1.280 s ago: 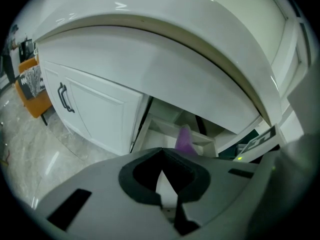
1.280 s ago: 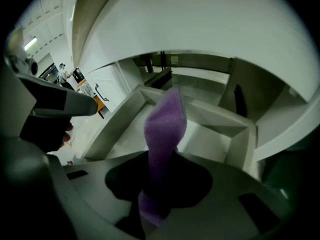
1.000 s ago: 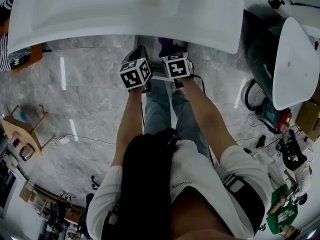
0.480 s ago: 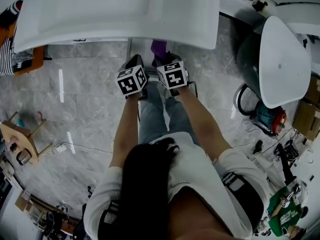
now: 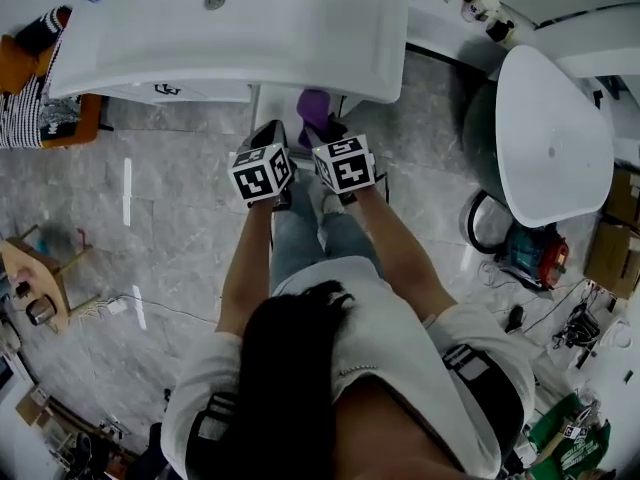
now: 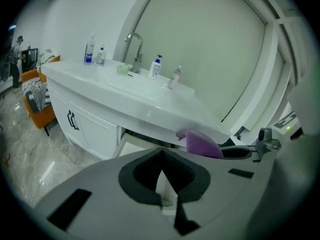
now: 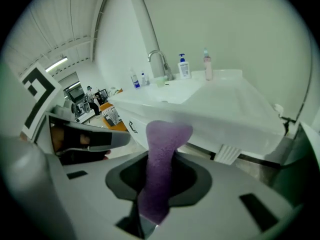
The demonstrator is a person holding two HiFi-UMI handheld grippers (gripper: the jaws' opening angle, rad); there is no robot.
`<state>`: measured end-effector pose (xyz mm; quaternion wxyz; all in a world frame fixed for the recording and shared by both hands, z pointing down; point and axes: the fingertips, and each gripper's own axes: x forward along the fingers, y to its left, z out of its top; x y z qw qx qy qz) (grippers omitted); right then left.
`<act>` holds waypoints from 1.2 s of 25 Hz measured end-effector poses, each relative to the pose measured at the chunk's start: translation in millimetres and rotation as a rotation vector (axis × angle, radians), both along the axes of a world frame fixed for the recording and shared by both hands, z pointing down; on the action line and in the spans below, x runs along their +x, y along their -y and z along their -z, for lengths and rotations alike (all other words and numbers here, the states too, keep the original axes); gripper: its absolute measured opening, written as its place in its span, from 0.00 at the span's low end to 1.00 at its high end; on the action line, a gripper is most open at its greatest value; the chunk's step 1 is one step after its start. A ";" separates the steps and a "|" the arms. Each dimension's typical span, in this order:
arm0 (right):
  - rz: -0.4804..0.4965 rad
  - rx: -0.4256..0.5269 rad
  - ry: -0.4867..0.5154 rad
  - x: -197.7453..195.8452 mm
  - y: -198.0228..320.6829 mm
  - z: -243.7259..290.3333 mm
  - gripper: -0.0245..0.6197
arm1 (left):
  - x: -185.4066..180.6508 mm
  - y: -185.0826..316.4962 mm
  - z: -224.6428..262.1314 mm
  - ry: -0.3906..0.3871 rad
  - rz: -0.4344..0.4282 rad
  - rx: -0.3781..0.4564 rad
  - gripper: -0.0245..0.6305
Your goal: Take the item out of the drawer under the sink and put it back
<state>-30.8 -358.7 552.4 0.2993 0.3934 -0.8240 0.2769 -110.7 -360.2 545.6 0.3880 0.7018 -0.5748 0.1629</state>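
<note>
My right gripper (image 7: pixel 156 170) is shut on a purple spongy strip (image 7: pixel 164 140) that sticks up out of its jaws. In the head view the purple strip (image 5: pixel 314 104) hangs just in front of the white sink counter (image 5: pixel 230 38), over the open drawer (image 5: pixel 276 102) beneath it. My left gripper (image 6: pixel 162 160) is beside the right one, its jaws shut with nothing between them. Past it, in the left gripper view, are the drawer (image 6: pixel 134 141) and the purple strip (image 6: pixel 202 144) to the right. Both grippers hang in front of the person's knees, left gripper (image 5: pixel 270 136) and right gripper (image 5: pixel 326 128).
A faucet (image 6: pixel 134 46) and several bottles (image 6: pixel 156 65) stand on the counter. Cabinet doors with black handles (image 6: pixel 71 120) are left of the drawer. An orange chair (image 5: pixel 60 118) stands at the left, a large white fixture (image 5: pixel 550 138) at the right, with tools and cables (image 5: pixel 530 253) on the floor.
Both grippers have risen together, the right one carrying the purple strip. More of the sink top shows in the head view.
</note>
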 end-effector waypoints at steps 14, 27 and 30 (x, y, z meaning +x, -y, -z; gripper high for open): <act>0.034 0.129 0.099 25.2 -37.3 66.1 0.21 | 30.2 -42.7 58.8 0.031 0.061 0.137 0.04; -0.023 0.355 0.100 59.9 -53.1 144.2 0.21 | 61.7 -68.7 122.1 0.039 0.047 0.292 0.04; -0.047 0.393 0.111 63.7 -61.8 164.9 0.21 | 63.7 -74.8 143.7 0.049 0.022 0.344 0.04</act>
